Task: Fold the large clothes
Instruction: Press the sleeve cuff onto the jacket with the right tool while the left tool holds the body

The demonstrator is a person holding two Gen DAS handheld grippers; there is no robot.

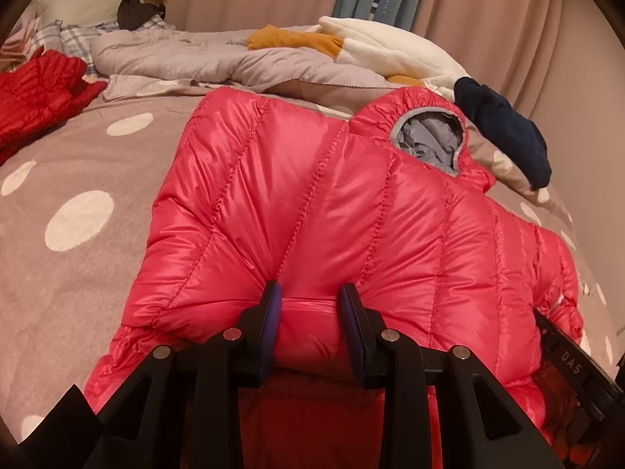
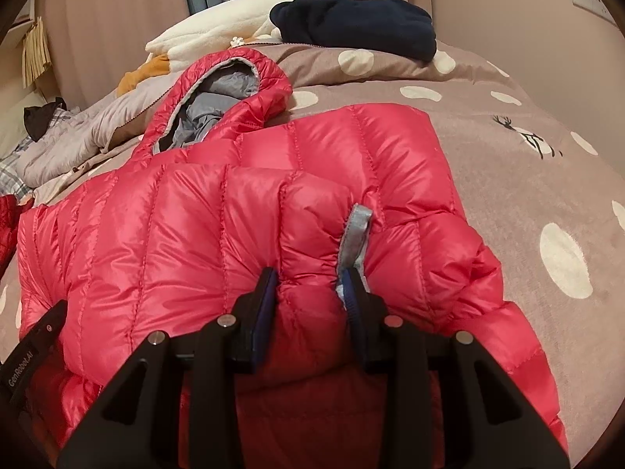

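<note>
- Red quilted nylon fills both wrist views: the jacket [image 1: 332, 203] lies flat on the dotted bedspread [image 1: 78, 179], and I have both tongs on its near edge.
- Left tongs [image 1: 310, 301]: jaws partly closed, pads pressing in on a puffed roll of the near hem. Clamped on the jacket.
- Right tongs [image 2: 310, 285]: same stance, pinching a fold of red fabric, with a grey tab [image 2: 356, 234] just beyond the right-hand pad. Clamped on the jacket.
- Key relation: the whole jacket runs away from both tongs. Its long axis goes from the gripped edge straight ahead to the hood [image 1: 427, 136], the far end.
- From the left tongs the hood sits ahead and to the right; from the right tongs, ahead and to the left [image 2: 218, 93]. So the hood lies between my two lines of aim.
- Neither hand looks nearer the hood; they hold side by side, each just visible at the other's frame edge.
- My read: the fold should carry this edge forward along that axis, both hands together, or the fold skews.
</note>
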